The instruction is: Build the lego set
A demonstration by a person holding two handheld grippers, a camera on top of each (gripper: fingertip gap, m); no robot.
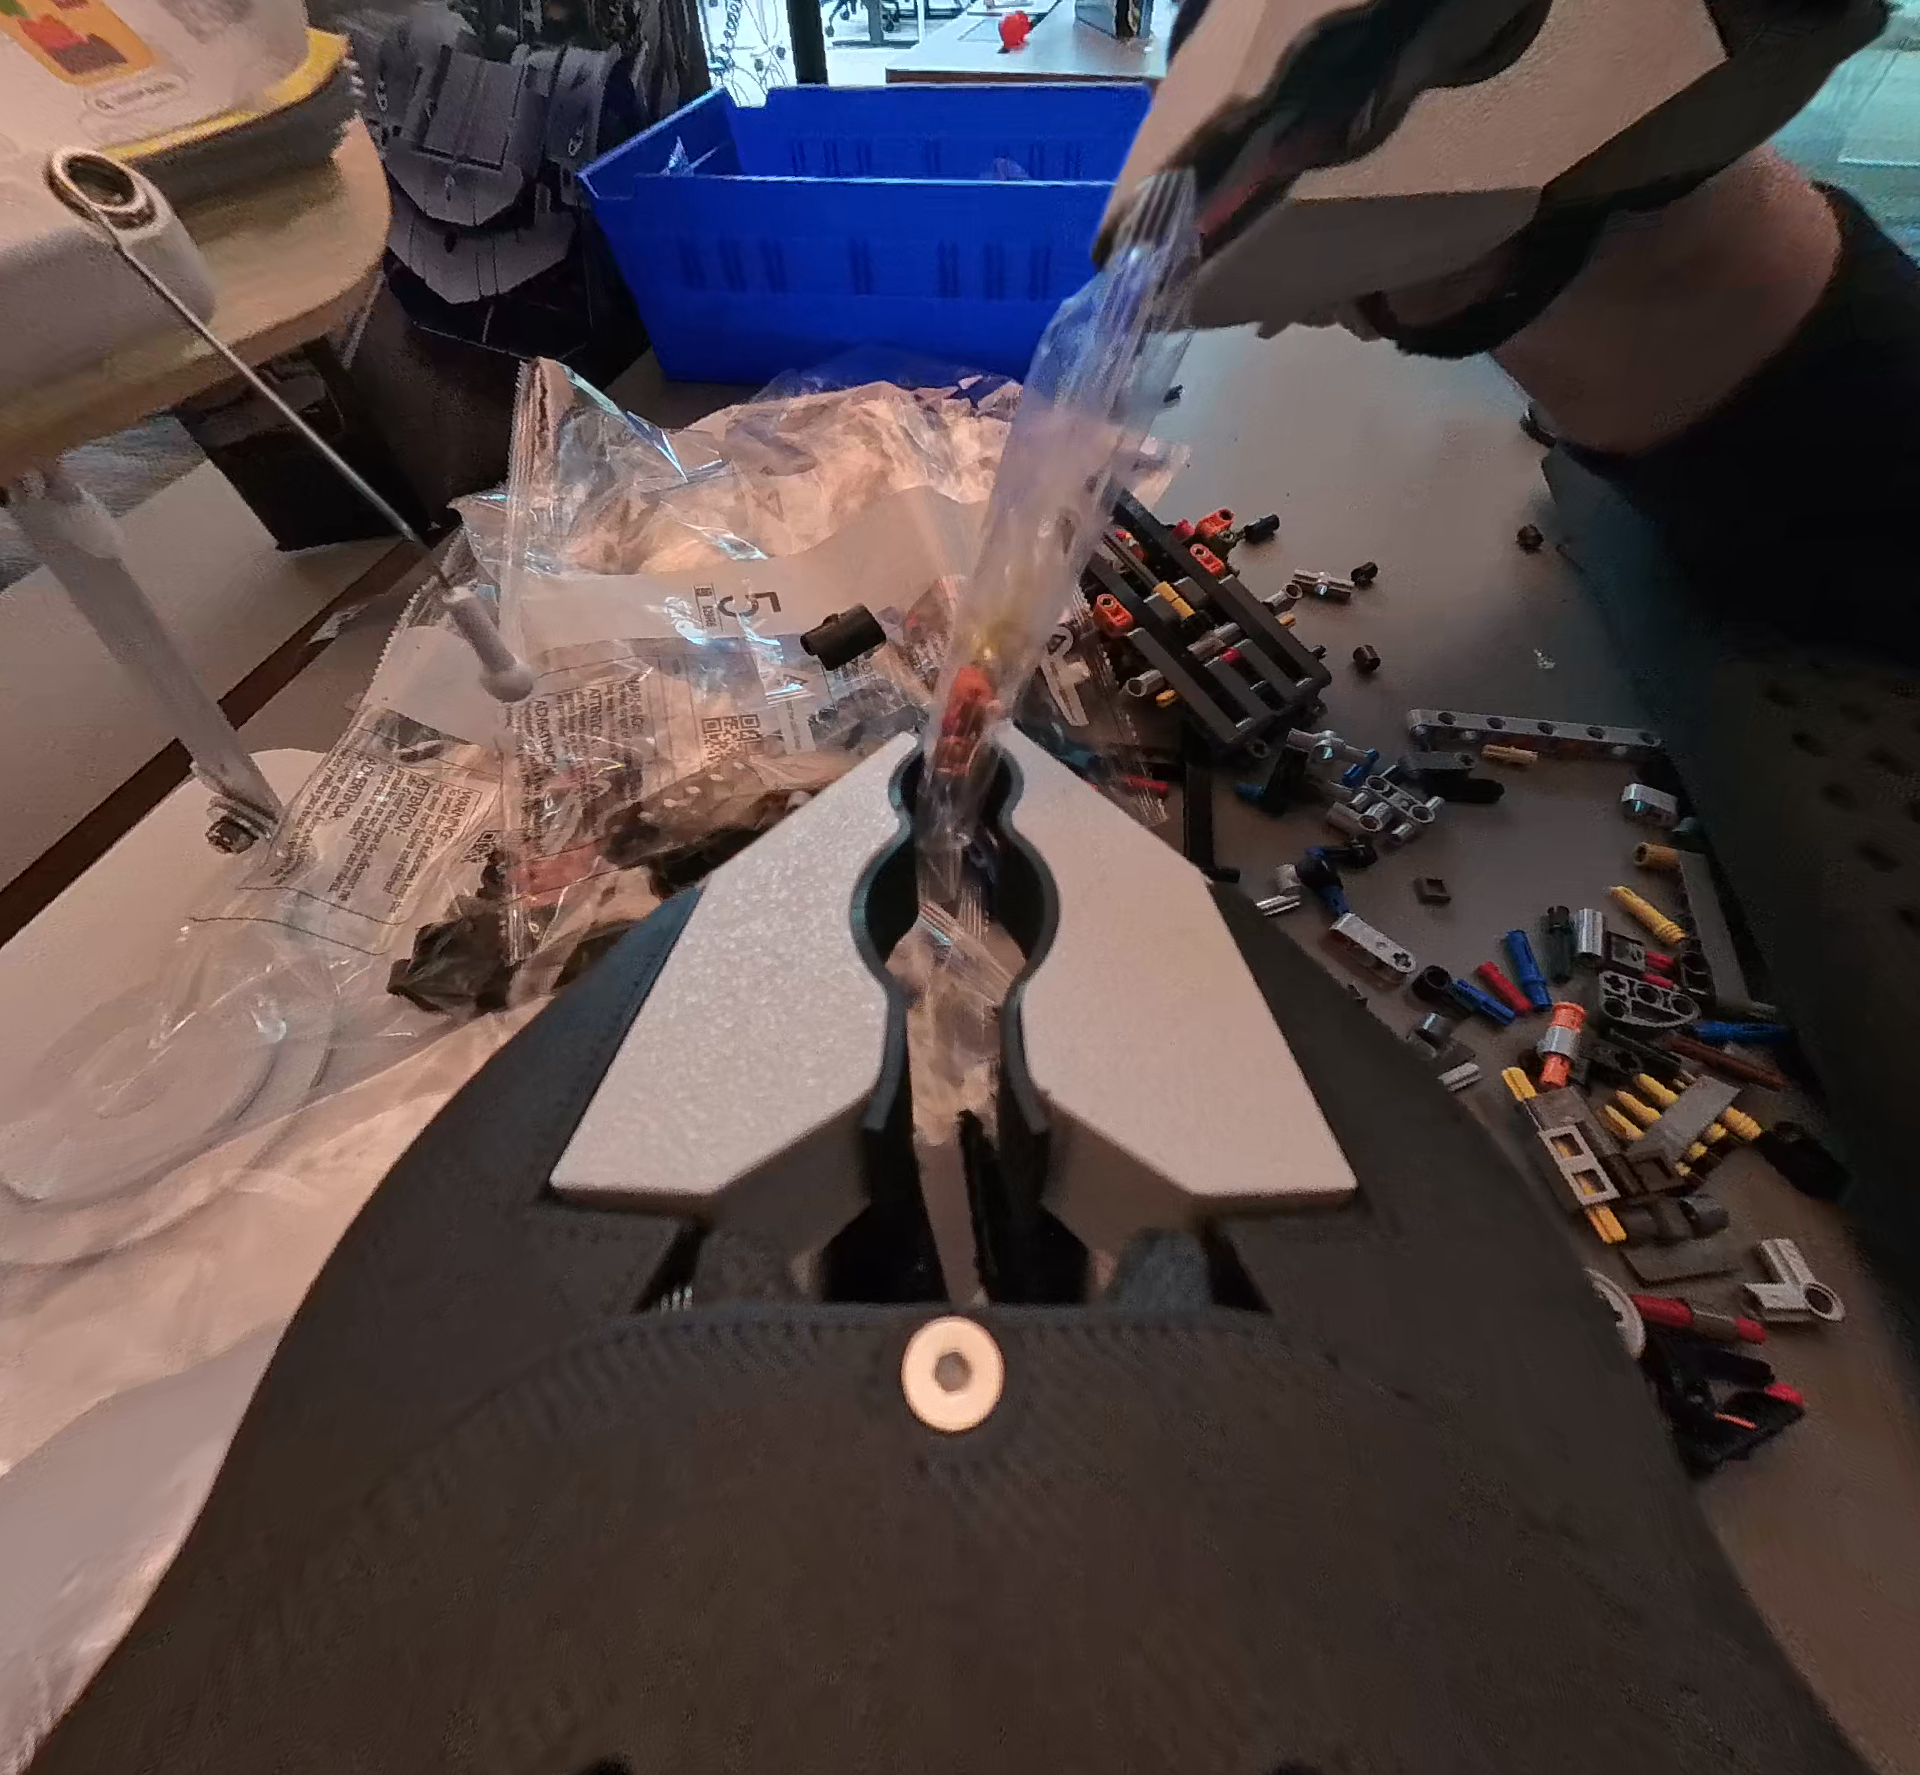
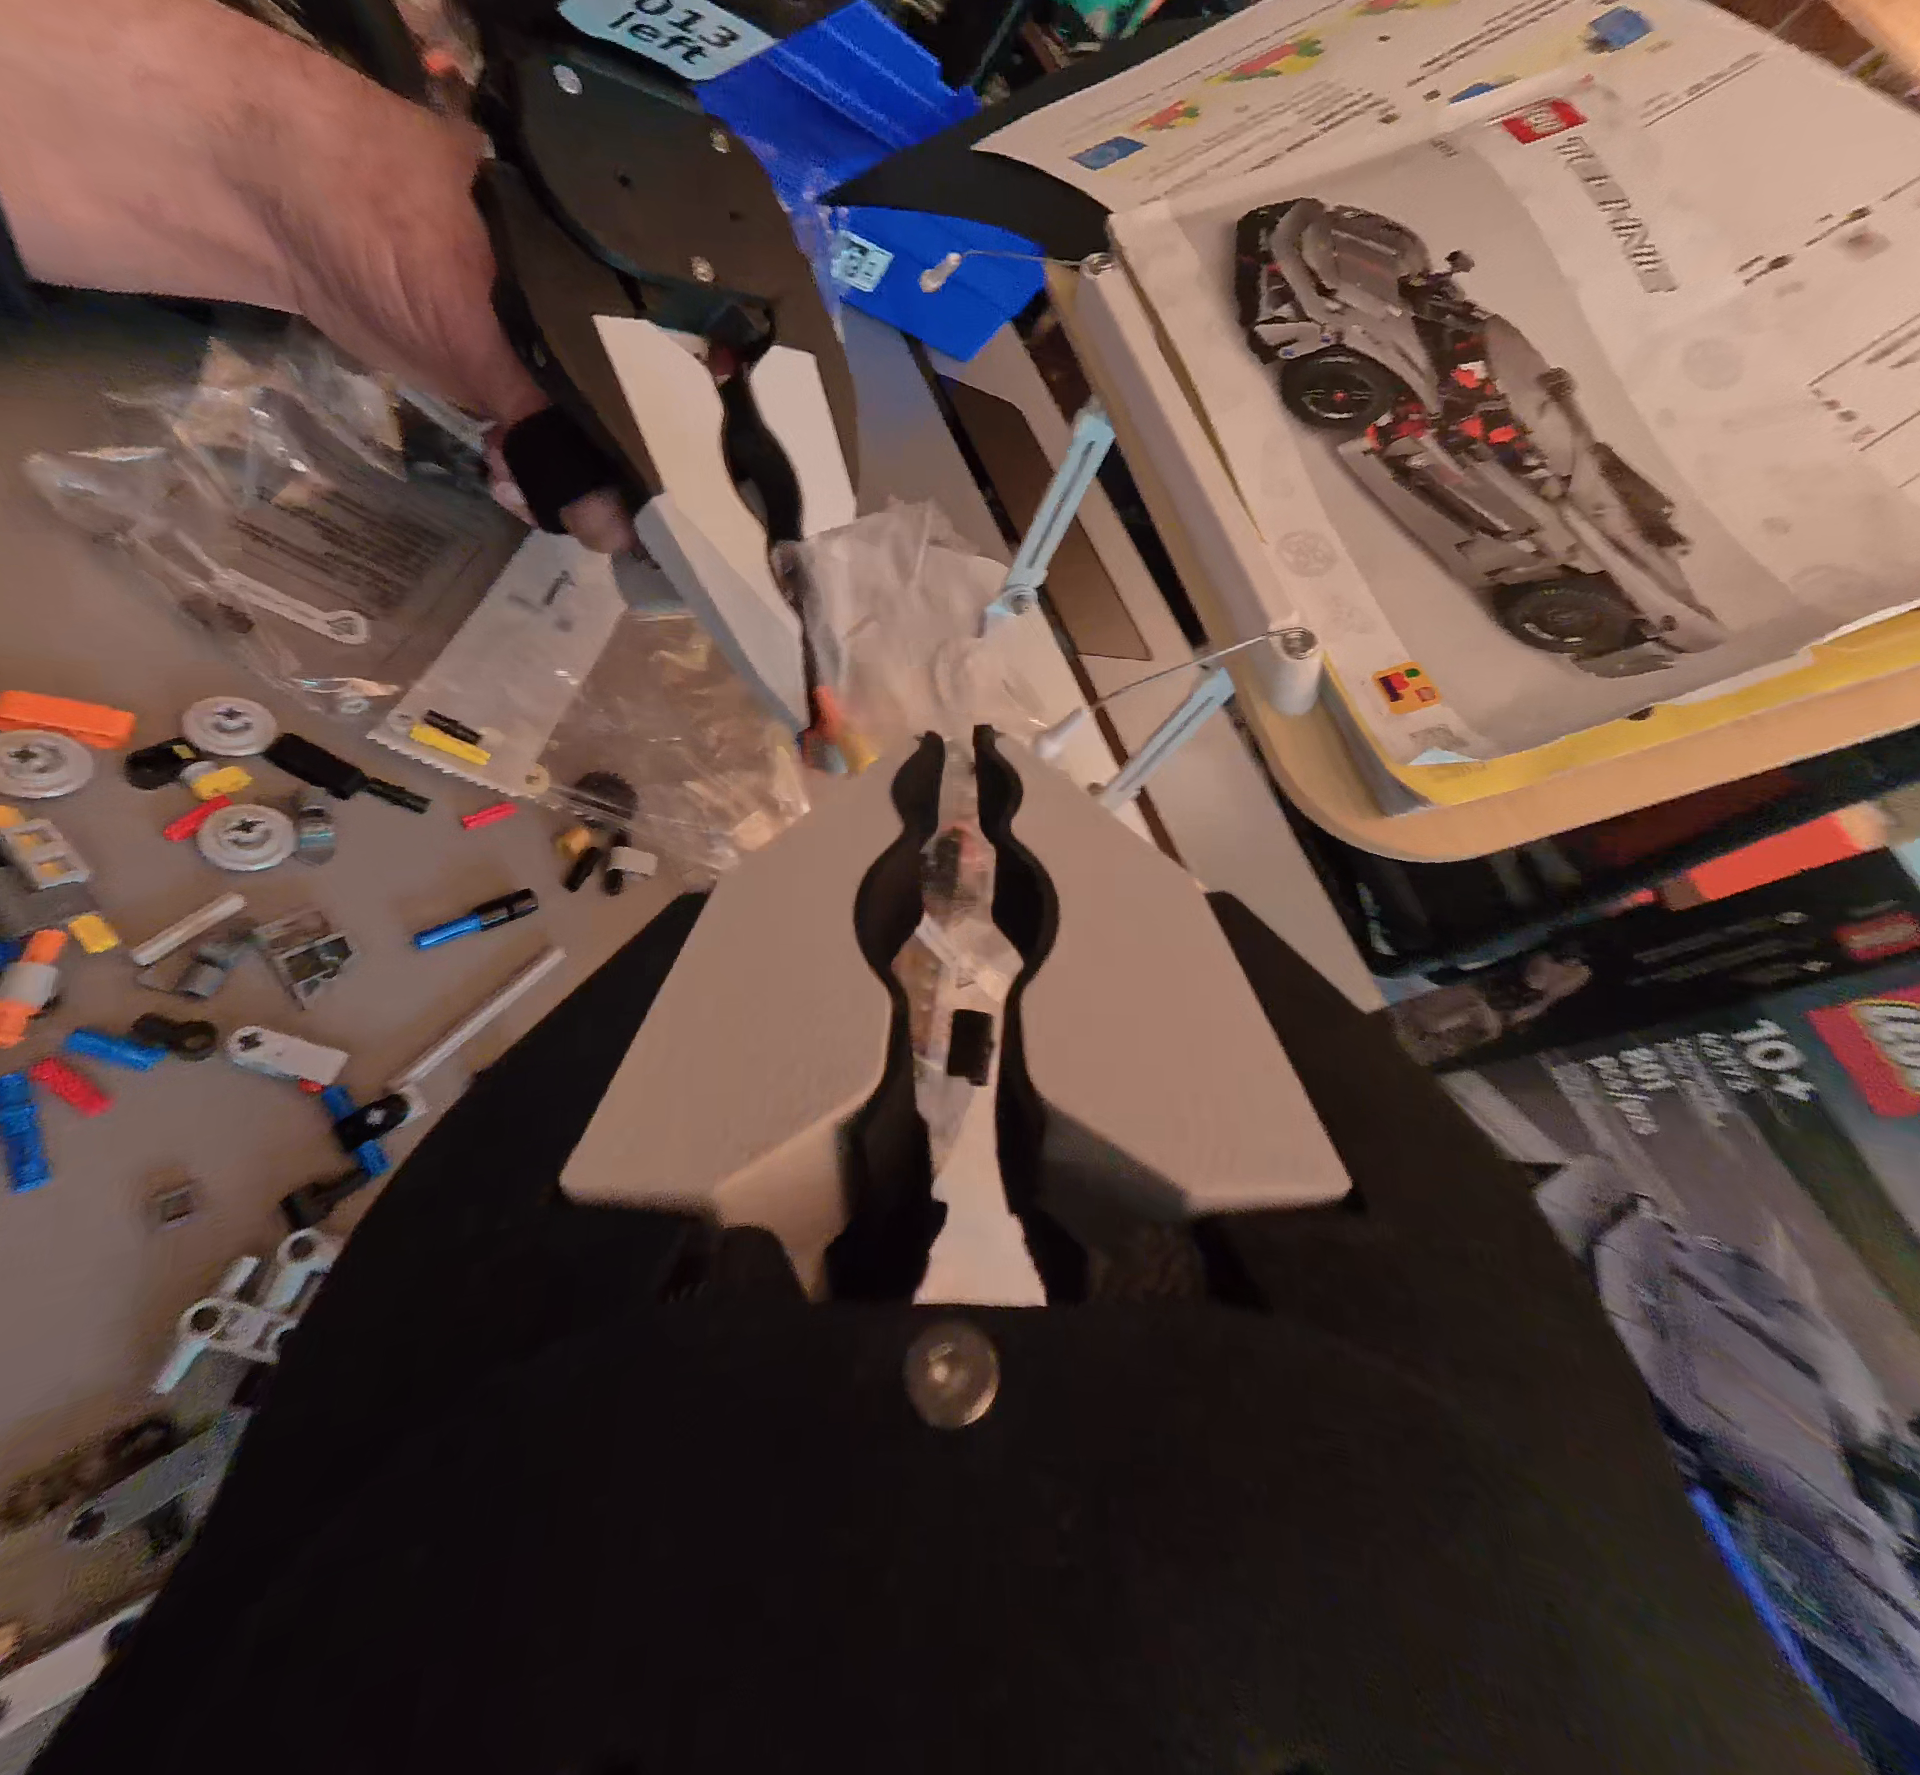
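A small clear plastic bag [image 1: 1070, 478] of Lego parts is stretched between my two grippers above the table. My left gripper [image 1: 956, 759] is shut on its lower end, where an orange piece [image 1: 961, 707] shows inside. My right gripper [image 1: 1153, 219] is shut on the upper end, high at the right. In the right wrist view, my right gripper [image 2: 956, 749] pinches the bag [image 2: 951, 946] between its fingers. The left gripper [image 2: 810, 707], held by a hand [image 2: 260, 198], grips the other end just ahead.
Loose Lego pieces [image 1: 1558, 998] and a black frame assembly [image 1: 1205, 624] lie on the grey table at the right. More parts bags [image 1: 644, 603] lie ahead, with a blue bin [image 1: 862, 260] behind. The instruction booklet [image 2: 1507, 375] rests on a stand; Lego boxes [image 2: 1766, 1102] lie below. One gripper's finger ends stand about 8 cm off the other's.
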